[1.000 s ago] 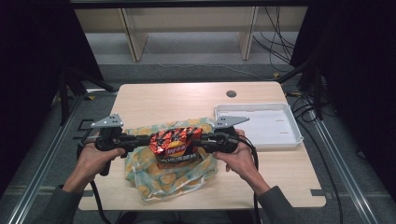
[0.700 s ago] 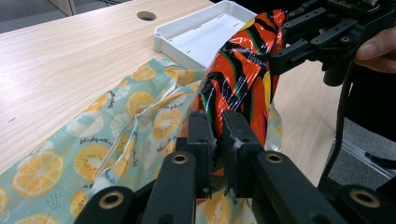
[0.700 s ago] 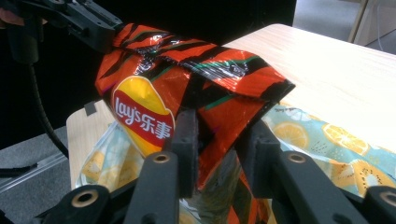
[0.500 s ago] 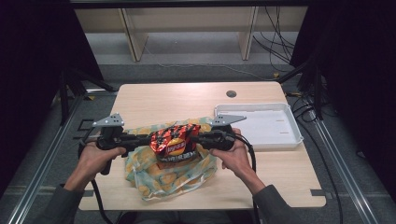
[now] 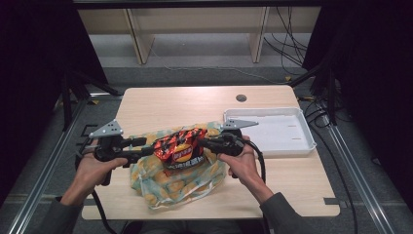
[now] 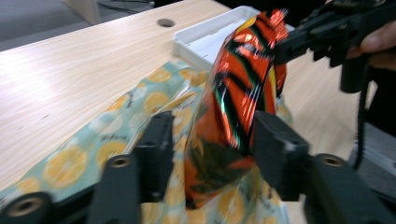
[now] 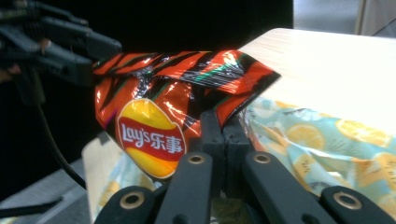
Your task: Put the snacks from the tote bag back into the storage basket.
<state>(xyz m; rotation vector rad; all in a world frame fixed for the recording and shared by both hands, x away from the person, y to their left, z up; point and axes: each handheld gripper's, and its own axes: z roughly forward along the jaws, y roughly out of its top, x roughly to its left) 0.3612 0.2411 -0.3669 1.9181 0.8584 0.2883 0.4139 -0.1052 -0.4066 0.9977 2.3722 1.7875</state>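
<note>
A red, orange and black Lay's chip bag (image 5: 180,148) hangs above a lemon-print plastic bag (image 5: 175,183) on the table. My right gripper (image 5: 202,143) is shut on the chip bag's right edge; in the right gripper view its jaws (image 7: 224,121) pinch the foil (image 7: 154,102). My left gripper (image 5: 145,147) is at the bag's left end. Its jaws have just been opening and now stand apart, with the chip bag (image 6: 238,93) between them in the left gripper view and the left gripper (image 6: 212,130) not pressing on it.
A white tray (image 5: 292,131) sits on the wooden table (image 5: 185,105) at the right, just behind my right hand. A round cable hole (image 5: 241,97) lies near the far edge. The printed plastic bag (image 6: 93,149) spreads out beneath both grippers.
The left gripper's jaws have spread apart around the chip bag's end. The right gripper keeps its pinch on the bag. Both hands have barely moved.
</note>
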